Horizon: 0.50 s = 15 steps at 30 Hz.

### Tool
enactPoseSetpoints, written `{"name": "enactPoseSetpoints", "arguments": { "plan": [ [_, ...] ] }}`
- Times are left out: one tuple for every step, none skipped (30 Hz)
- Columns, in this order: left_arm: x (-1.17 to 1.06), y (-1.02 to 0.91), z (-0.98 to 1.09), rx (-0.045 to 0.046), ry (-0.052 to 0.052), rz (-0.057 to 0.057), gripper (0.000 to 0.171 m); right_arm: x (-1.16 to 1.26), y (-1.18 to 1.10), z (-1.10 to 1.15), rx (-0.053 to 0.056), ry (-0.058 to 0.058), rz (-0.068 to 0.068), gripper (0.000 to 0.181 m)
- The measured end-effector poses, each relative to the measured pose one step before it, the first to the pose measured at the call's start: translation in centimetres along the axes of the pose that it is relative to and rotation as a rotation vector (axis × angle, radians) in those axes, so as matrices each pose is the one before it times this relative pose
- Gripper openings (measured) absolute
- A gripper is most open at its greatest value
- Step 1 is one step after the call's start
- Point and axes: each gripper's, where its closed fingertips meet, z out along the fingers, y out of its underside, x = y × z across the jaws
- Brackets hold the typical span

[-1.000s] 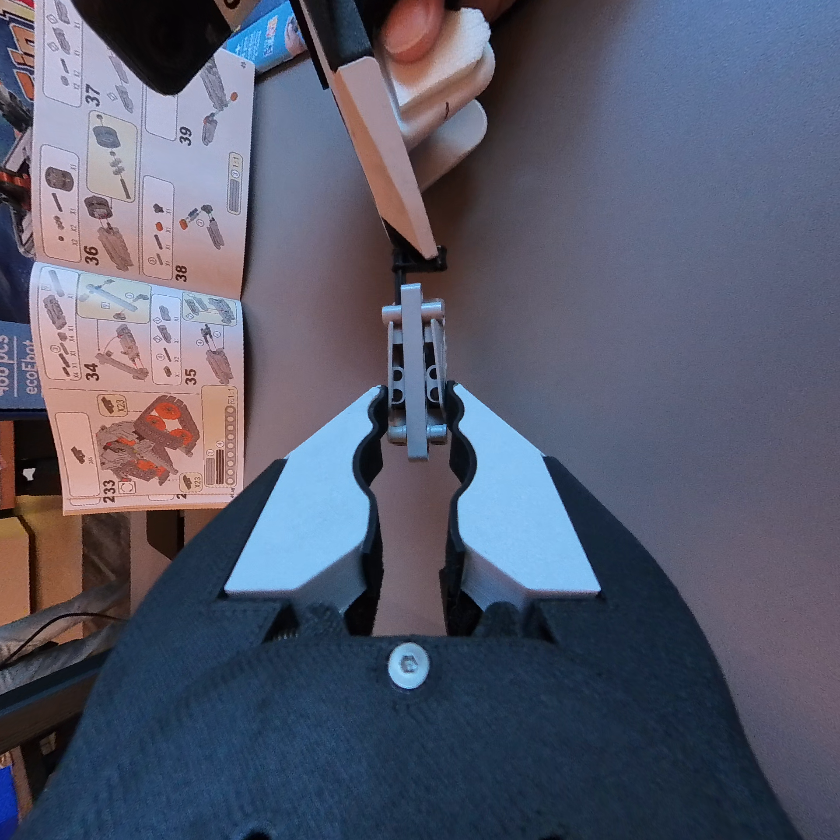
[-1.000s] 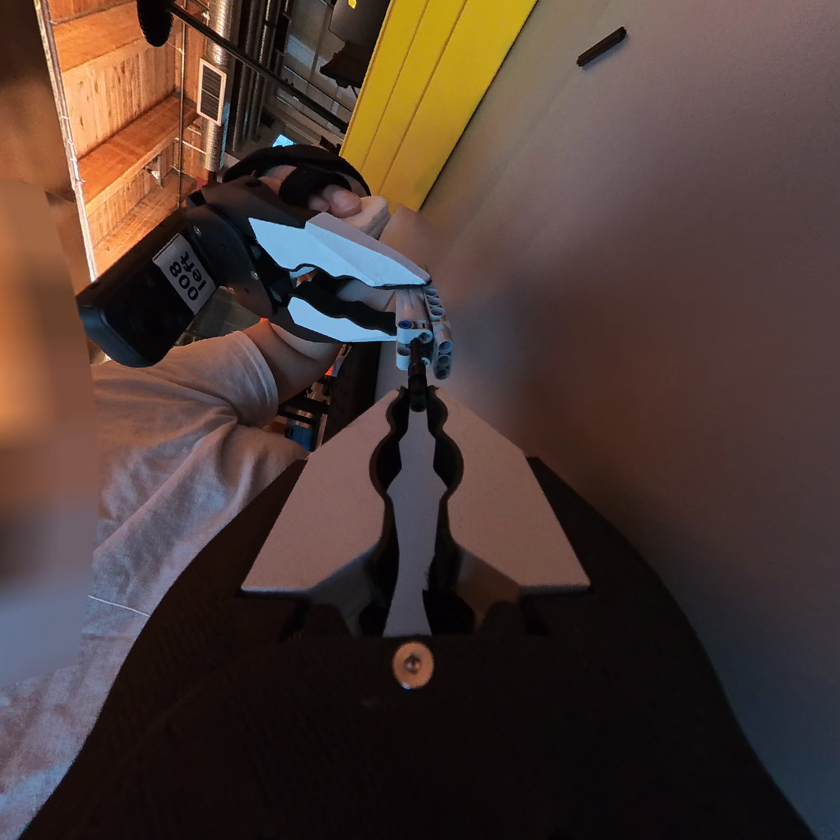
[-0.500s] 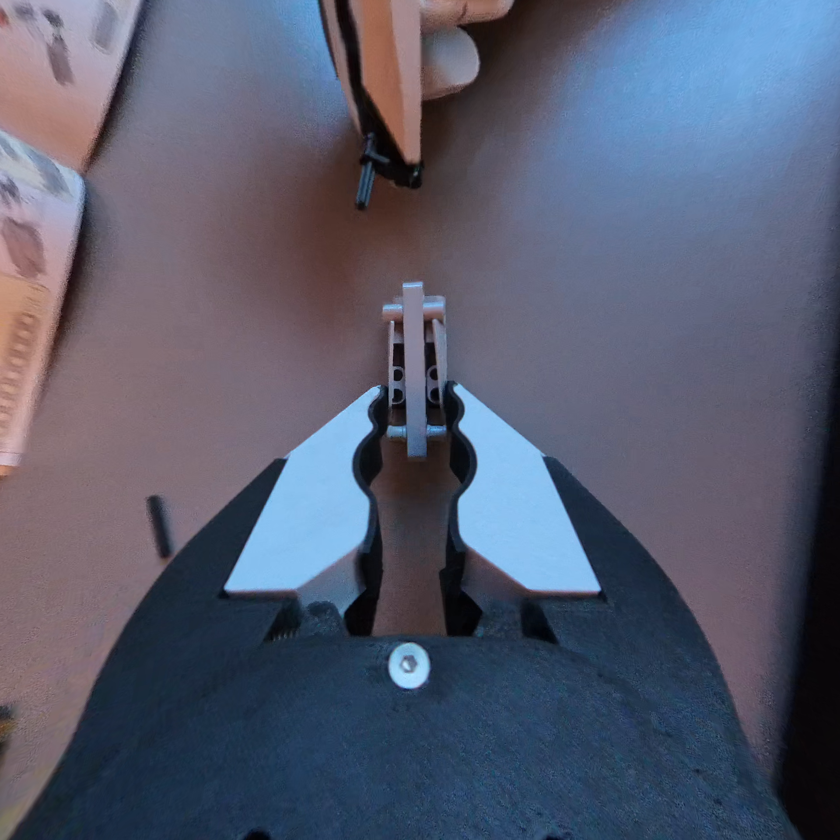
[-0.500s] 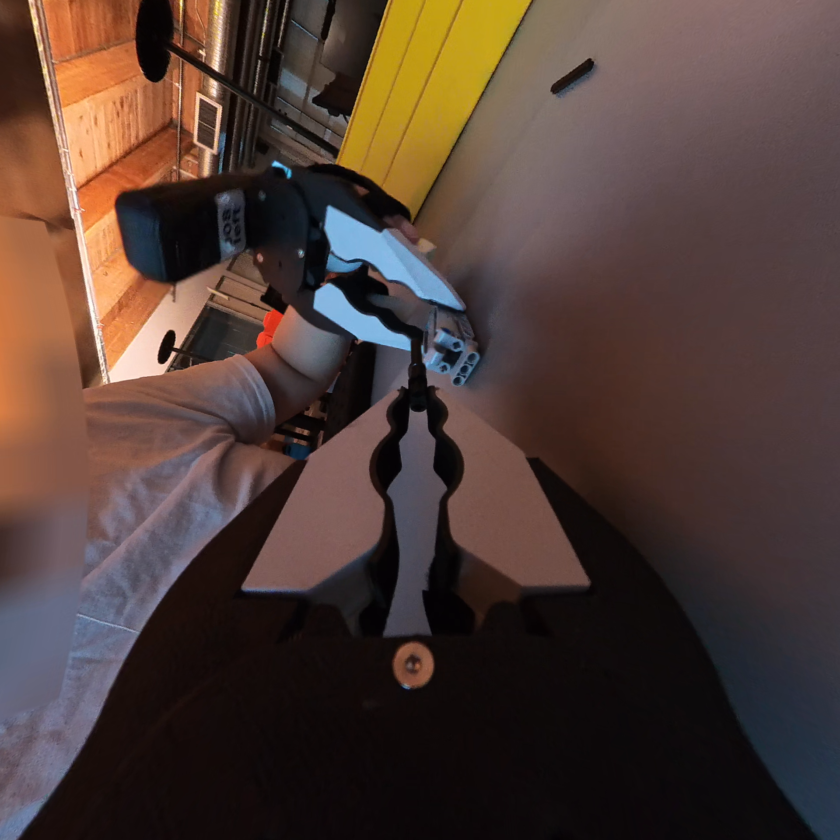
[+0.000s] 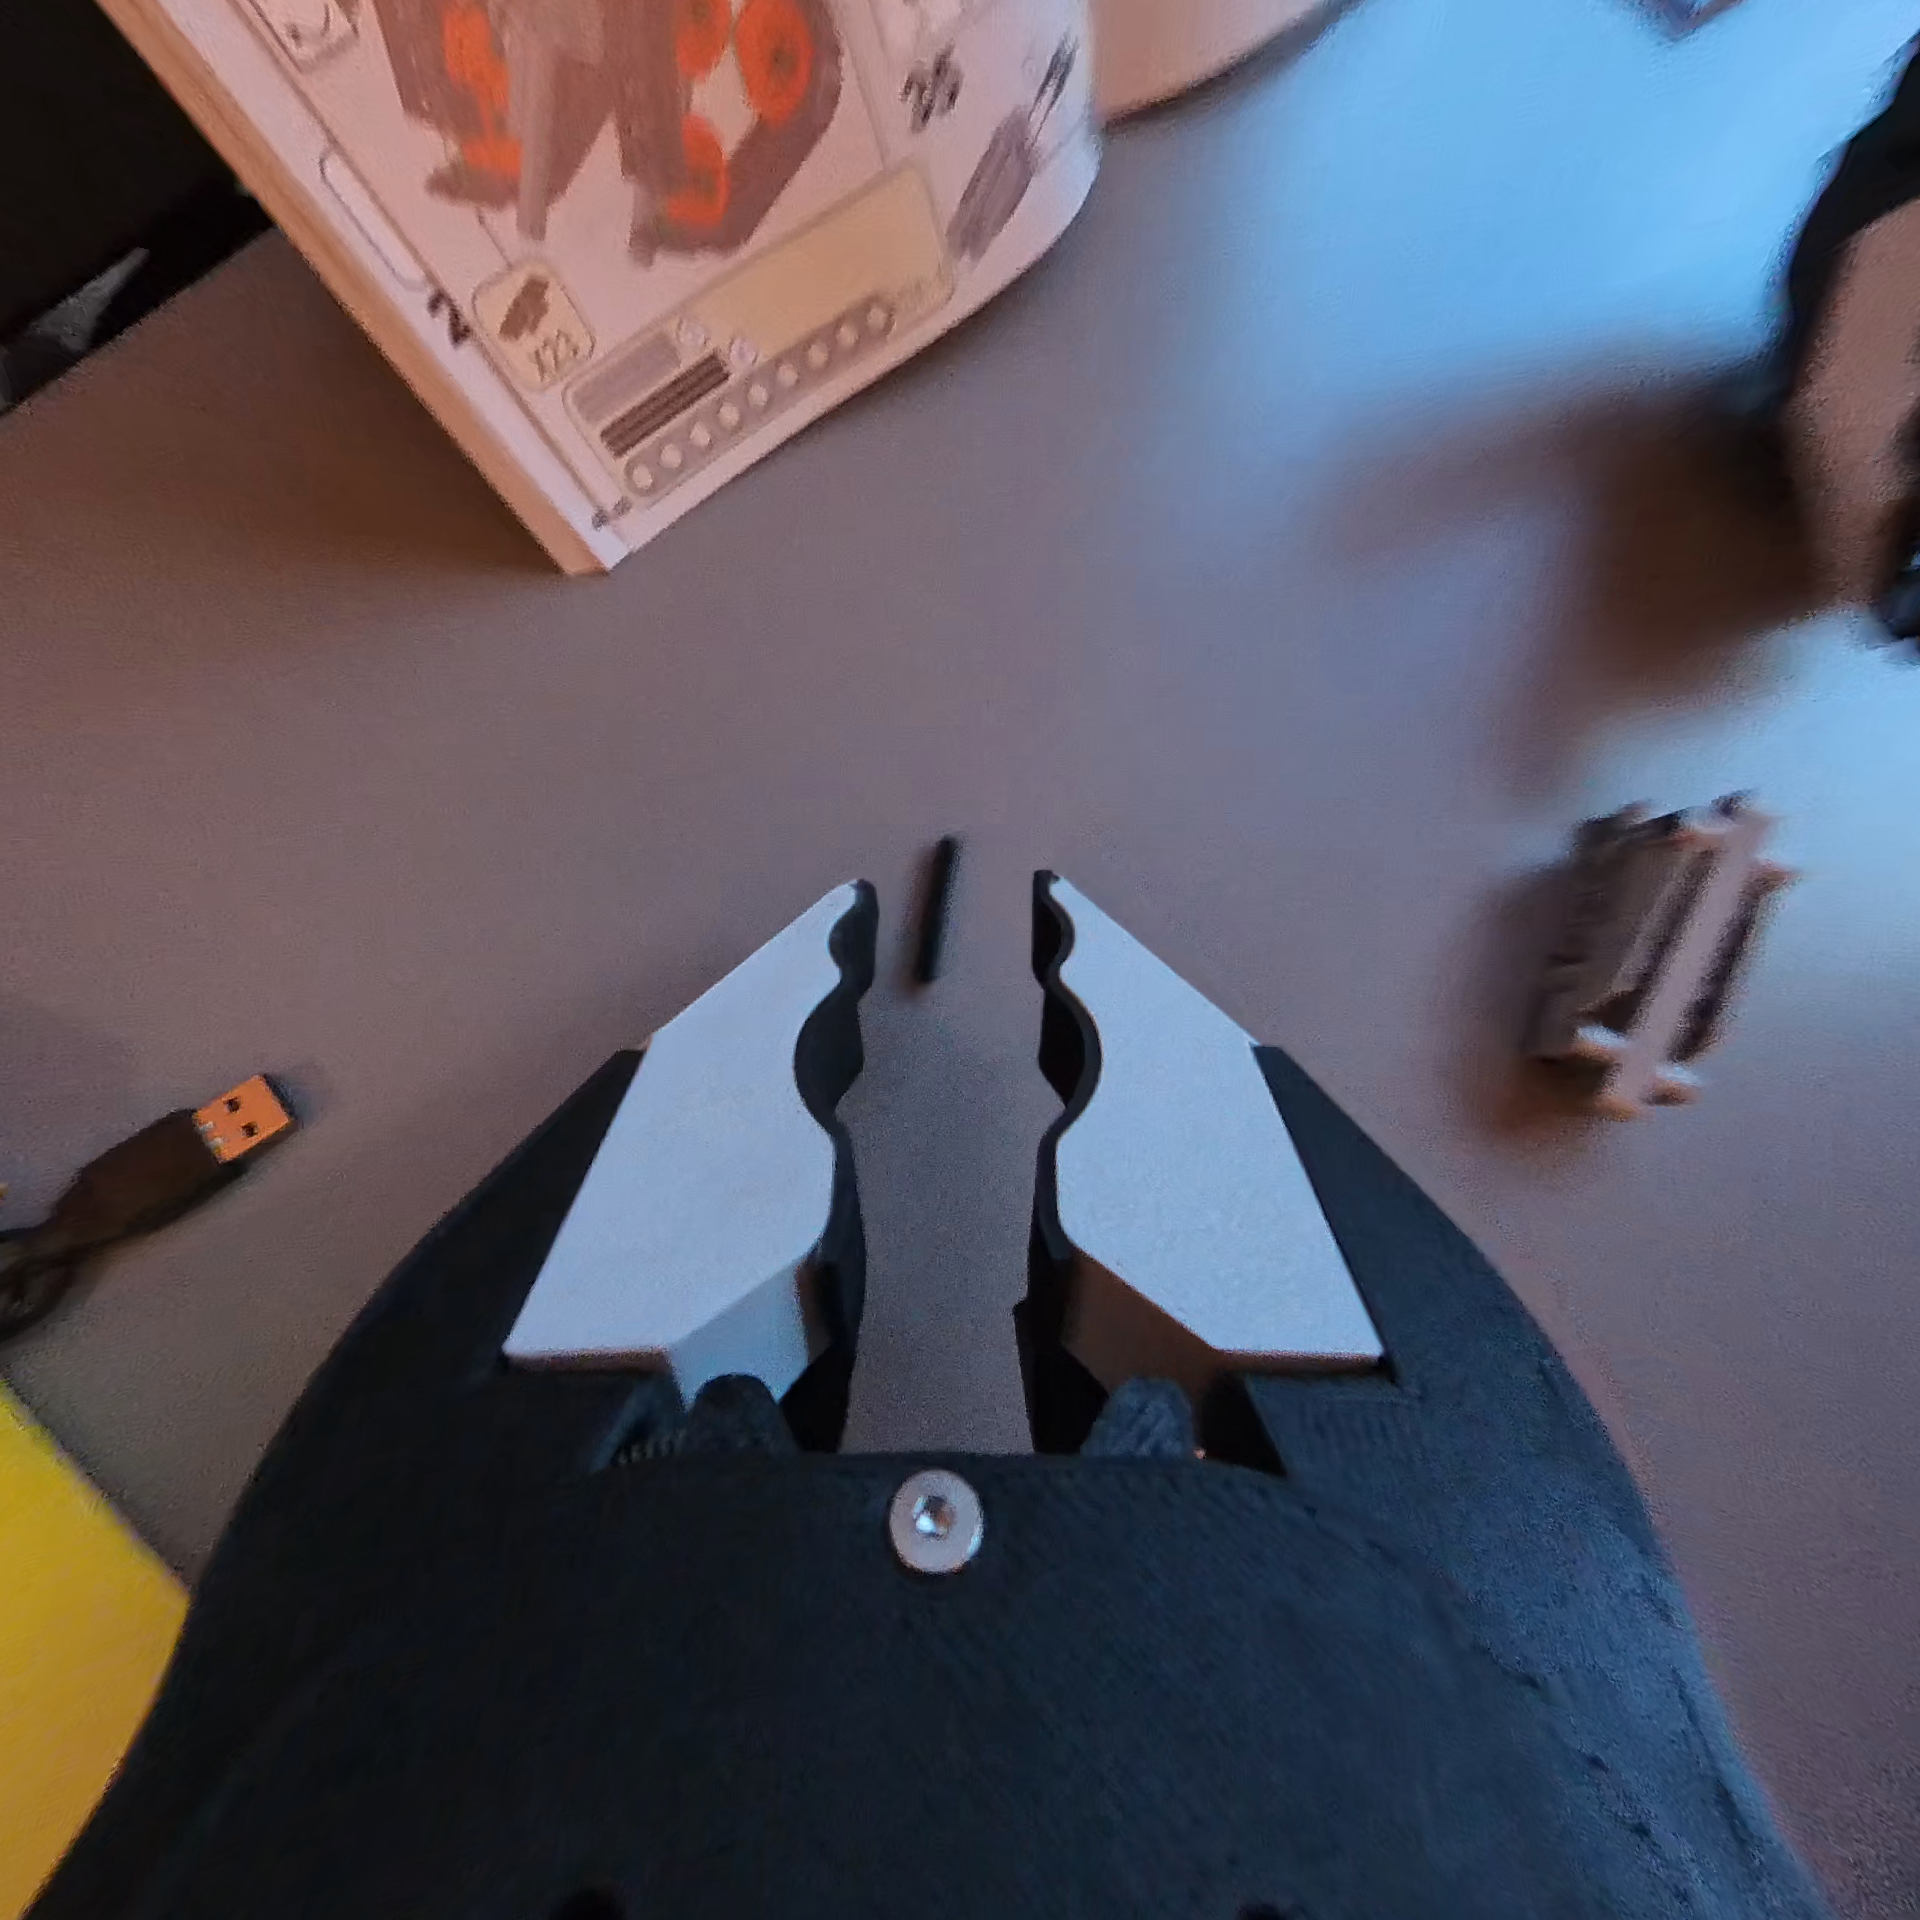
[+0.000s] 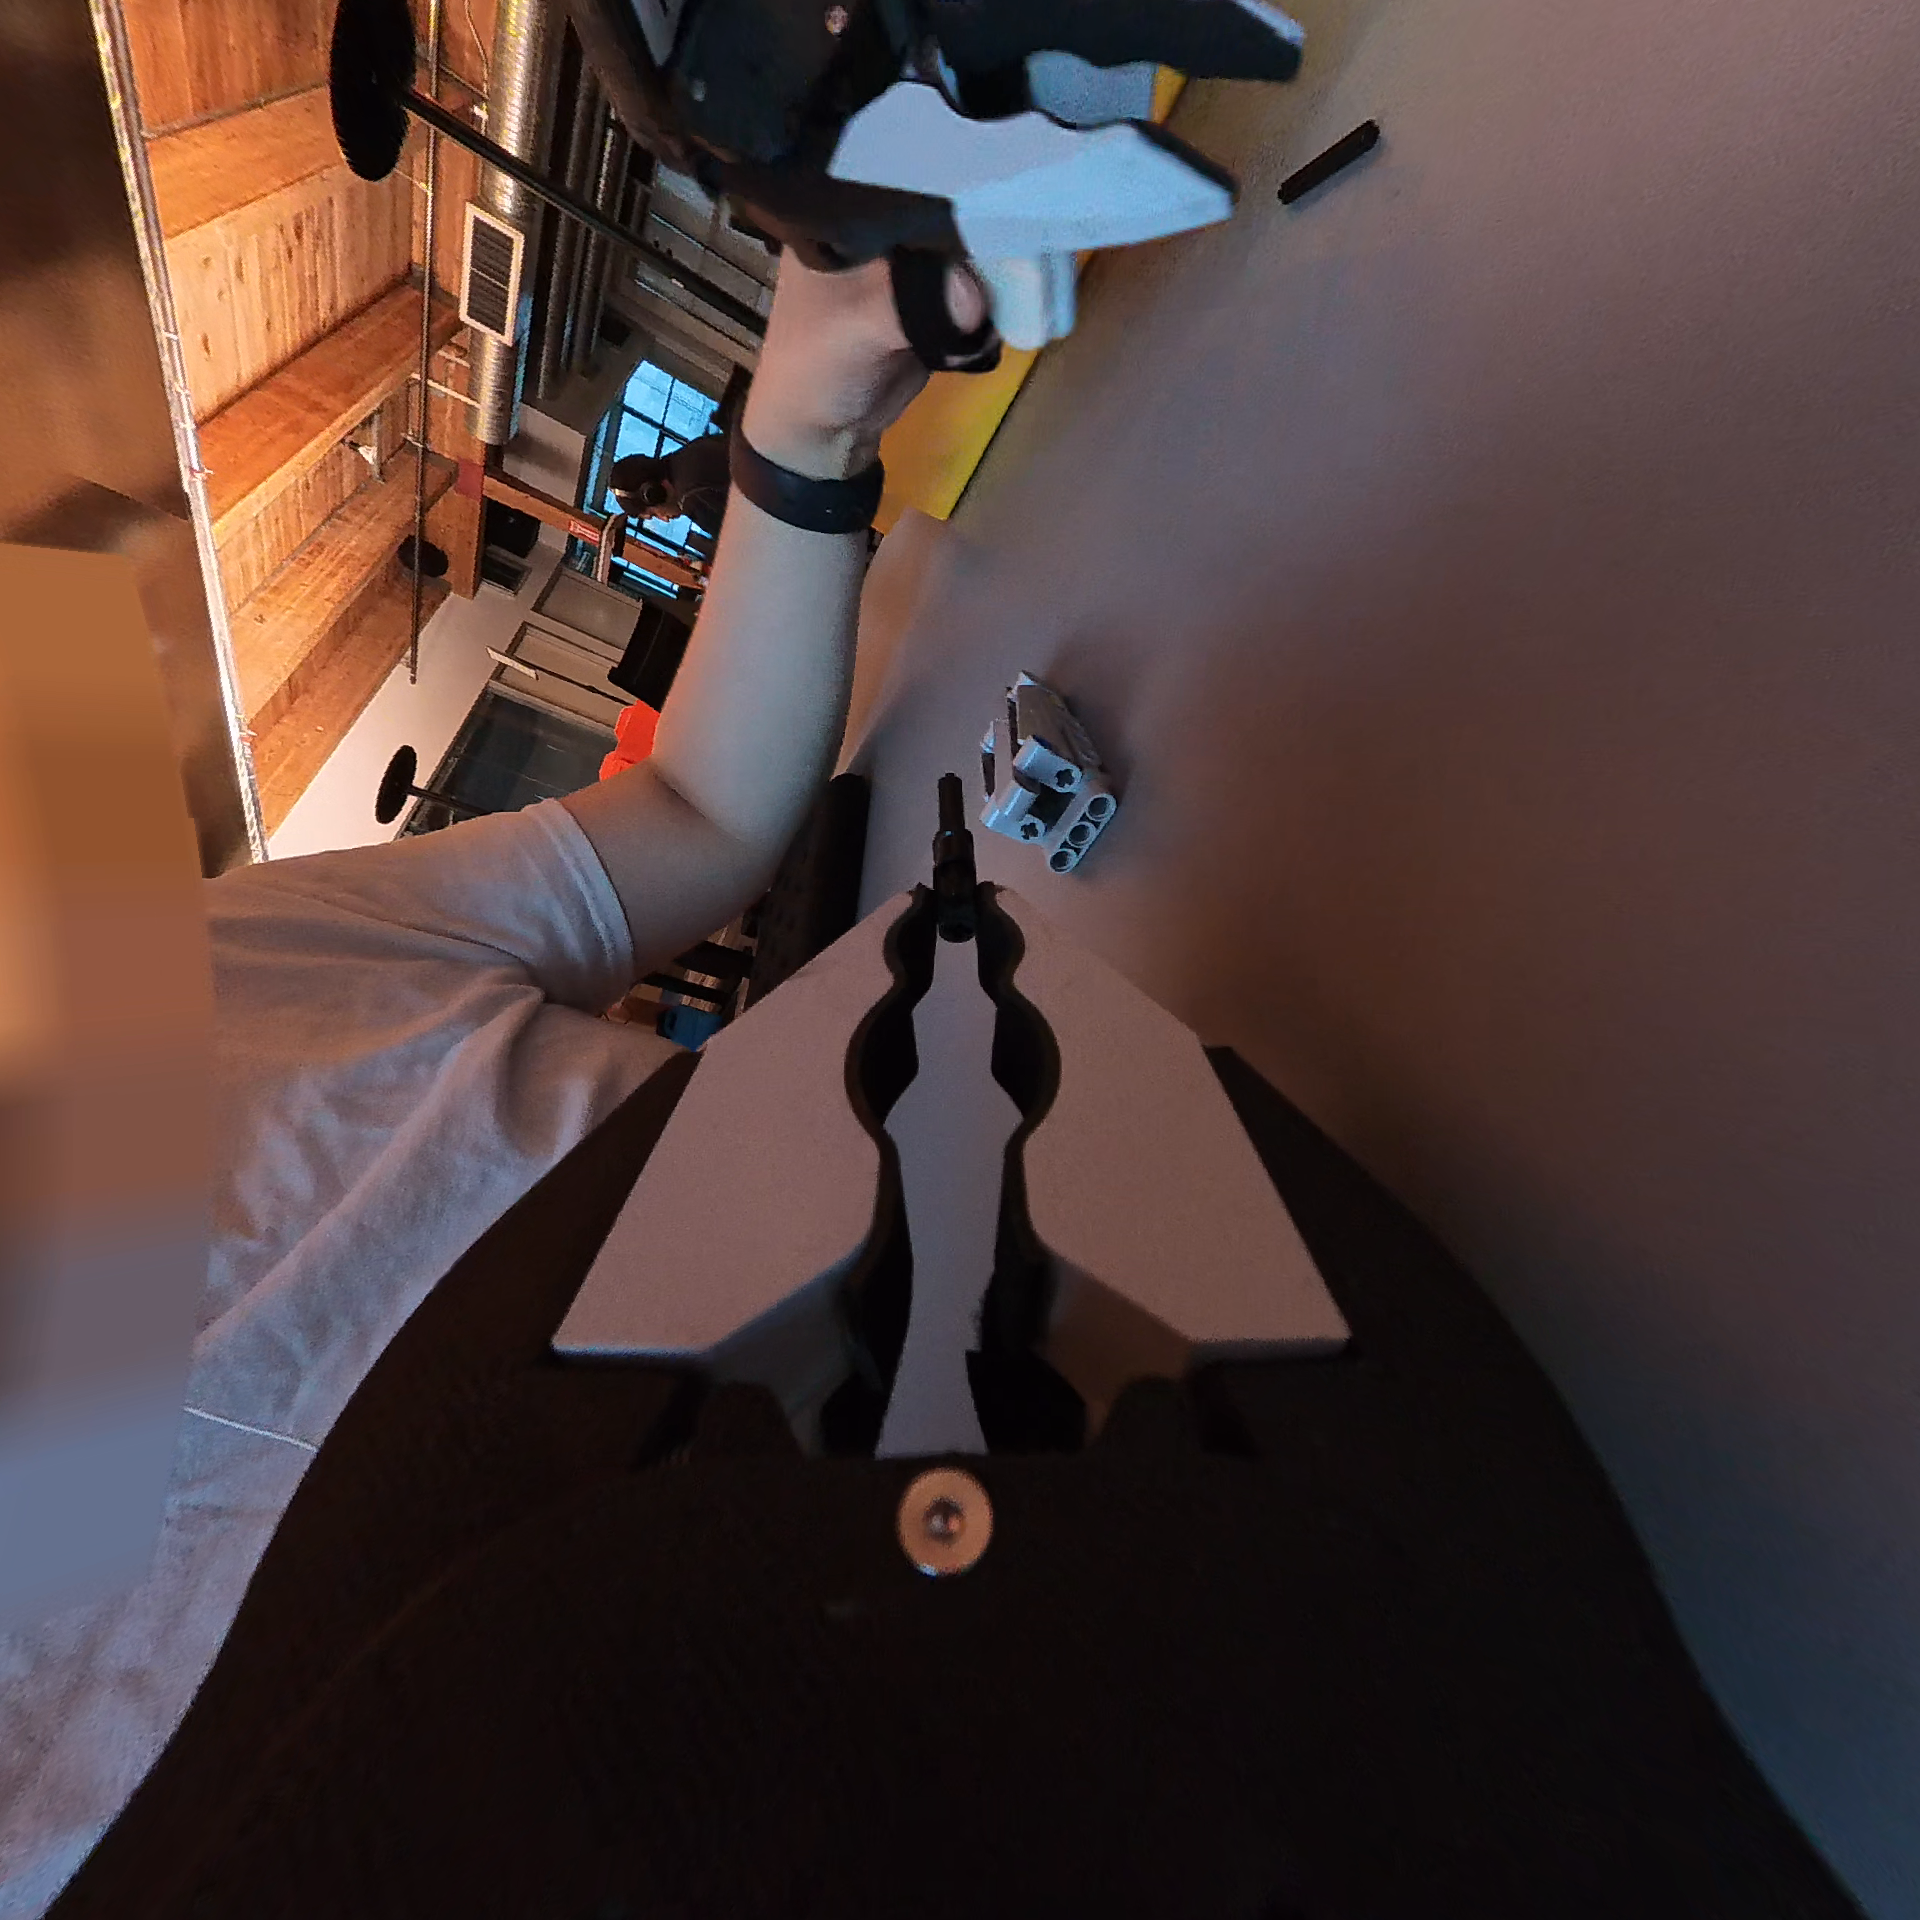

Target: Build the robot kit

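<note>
My left gripper (image 5: 948,885) is open and empty, low over the grey table. A thin black axle (image 5: 931,910) lies on the table between its fingertips, touching neither. The grey brick assembly (image 5: 1647,948) lies on the table to its right, blurred; it also shows in the right wrist view (image 6: 1044,774). My right gripper (image 6: 952,891) is shut on a small black pin piece (image 6: 950,852) that sticks out past its tips, close beside the grey assembly. The left gripper (image 6: 1195,114) shows at the top of that view, near the black axle (image 6: 1328,161).
An open instruction booklet (image 5: 665,239) lies at the far left of the table. An orange-tipped USB plug and cable (image 5: 197,1143) lie at the left. A yellow surface (image 5: 62,1590) sits at the lower left. A person's arm (image 6: 748,644) reaches across. The gap from one gripper's tips to the other's is roughly 20 cm.
My left gripper let go of the grey assembly, which now lies on the table, and moved left to open around the black axle. My right gripper still holds the black pin.
</note>
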Motion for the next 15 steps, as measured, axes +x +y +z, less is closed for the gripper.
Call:
{"name": "enactPoseSetpoints", "arguments": {
  "plan": [
    [-0.534,0.724,0.48,-0.04103,-0.0488,0.0392,0.028,-0.004,-0.015,0.0,0.0006,-0.0016,0.0014,0.006],
    [-0.291,0.669,0.462,-0.03655,-0.0341,0.0396,0.028,-0.016,-0.009,-0.001,-0.0005,-0.0019,0.0013,0.006],
    [-0.081,-0.031,0.161,0.00514,-0.0137,0.0217,0.023,-0.012,0.017,0.006,-0.0008,-0.0015,0.0014,0.006],
    [-0.146,0.052,0.051,-0.00136,-0.0071,0.0095,0.012,-0.005,0.0,0.01,-0.0008,-0.0009,0.0009,0.006],
    [0.102,0.112,0.091,-0.00684,0.0094,0.0089,0.002,-0.006,0.009,0.01,-0.0004,0.0,0.0003,0.007],
    [0.13,-0.001,0.084,0.00046,0.0055,0.0167,0.001,-0.008,0.0,0.0,0.0,-0.0005,0.0001,0.007],
    [0.066,0.018,-0.002,-0.00963,-0.0076,0.0336,0.001,-0.024,-0.027,-0.001,0.0017,-0.0017,0.0007,0.007],
    [0.272,-0.002,-0.096,-0.0213,-0.0066,0.0385,0.0,-0.041,-0.06,-0.038,0.0051,-0.0036,0.0014,0.007],
    [0.819,-0.539,-0.324,0.00244,0.0068,0.0323,0.001,-0.081,-0.125,-0.076,0.0094,-0.0065,0.0015,0.006],
    [1.635,-1.473,-0.711,0.05096,0.03,0.0362,0.001,-0.149,-0.215,-0.122,0.0158,-0.0118,0.0024,0.006],
    [2.308,-2.058,-0.915,0.07308,0.0453,0.0484,0.0,-0.242,-0.283,-0.157,0.0202,-0.0209,0.0082,0.006],
    [2.218,-1.969,-0.75,0.05152,0.0266,0.0584,0.0,-0.27,-0.287,-0.173,0.0203,-0.0272,0.0178,0.006],
    [1.989,-1.582,-0.511,0.01686,0.0123,0.0677,0.0,-0.243,-0.247,-0.145,0.0158,-0.0264,0.0226,0.005],
    [1.673,-1.445,-0.359,0.00646,0.0003,0.0693,0.0,-0.334,-0.148,-0.105,0.009,-0.0308,0.0212,0.006],
    [1.338,-1.364,-0.243,0.00549,-0.0049,0.0631,0.0,-0.395,0.044,0.008,-0.0042,-0.0337,0.0193,0.007]
  ]
}}
